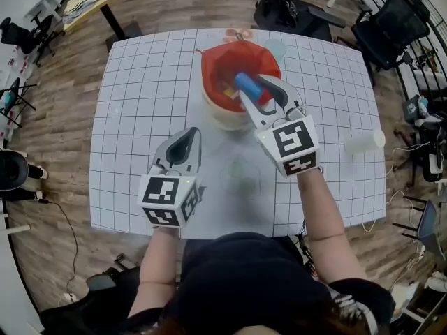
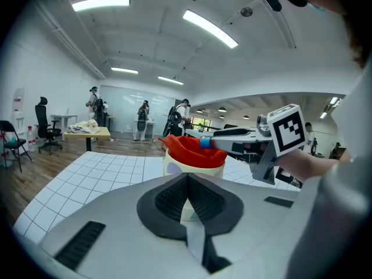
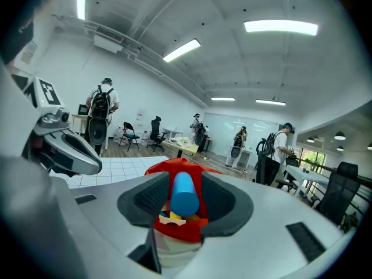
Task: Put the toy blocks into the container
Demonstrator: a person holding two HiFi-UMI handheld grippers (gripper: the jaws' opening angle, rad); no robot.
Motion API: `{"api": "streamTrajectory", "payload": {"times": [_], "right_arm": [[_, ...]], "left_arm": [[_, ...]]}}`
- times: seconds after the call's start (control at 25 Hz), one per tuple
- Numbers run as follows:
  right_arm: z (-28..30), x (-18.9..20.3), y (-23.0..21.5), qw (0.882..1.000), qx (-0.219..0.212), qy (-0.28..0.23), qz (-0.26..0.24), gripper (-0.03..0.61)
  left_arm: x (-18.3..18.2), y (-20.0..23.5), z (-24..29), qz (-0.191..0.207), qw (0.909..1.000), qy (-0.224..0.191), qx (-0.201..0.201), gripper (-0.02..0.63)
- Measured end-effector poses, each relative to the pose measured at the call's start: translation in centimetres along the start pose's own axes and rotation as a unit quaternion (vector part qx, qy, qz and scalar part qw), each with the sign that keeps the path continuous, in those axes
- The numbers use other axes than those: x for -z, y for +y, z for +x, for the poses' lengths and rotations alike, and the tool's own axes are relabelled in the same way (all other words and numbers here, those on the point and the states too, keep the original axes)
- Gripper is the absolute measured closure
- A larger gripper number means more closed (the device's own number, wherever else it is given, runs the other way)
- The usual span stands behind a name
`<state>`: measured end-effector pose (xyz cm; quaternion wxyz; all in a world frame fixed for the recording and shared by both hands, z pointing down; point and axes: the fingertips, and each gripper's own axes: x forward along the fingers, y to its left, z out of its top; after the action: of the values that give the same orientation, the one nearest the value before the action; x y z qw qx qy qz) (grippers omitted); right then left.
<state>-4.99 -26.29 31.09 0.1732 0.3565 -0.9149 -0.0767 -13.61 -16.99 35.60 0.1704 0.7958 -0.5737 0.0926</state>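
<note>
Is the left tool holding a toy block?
No: on the left tool the jaws meet with nothing between them.

You wear a black short-sleeved top. Your left hand-held gripper and right hand-held gripper are grey, with black ribbed pads and white black-marked cubes.

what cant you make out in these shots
- How many blocks lie in the container: head view, the right tongs and their blue cylinder cover them.
- The container's base: left gripper view, the left tongs hide it.
- The pale thing at the table's right edge: head view, too small to name.
</note>
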Motion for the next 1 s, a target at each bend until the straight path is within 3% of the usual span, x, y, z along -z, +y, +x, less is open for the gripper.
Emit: {"api": "streamTrajectory", "payload": {"times": [0.08,0.68,1.0], "right_arm": [[0.7,0.6,0.2,1.0,-0.002,0.006,0.023,0.347],[-4.1,1.8,0.2,0.998,-0.003,0.004,0.07,0.414],[-6.8,3.7,0.1,0.994,0.011,0.011,0.11,0.47]], "left_arm": [[-0.1,0.4,-0.2,-0.005,1.0,-0.004,-0.004,0.589],[0.1,0.4,-0.6,-0.015,0.9996,-0.015,-0.018,0.589],[-0.5,0.2,-1.2,-0.02,0.9984,-0.042,-0.031,0.589]]}}
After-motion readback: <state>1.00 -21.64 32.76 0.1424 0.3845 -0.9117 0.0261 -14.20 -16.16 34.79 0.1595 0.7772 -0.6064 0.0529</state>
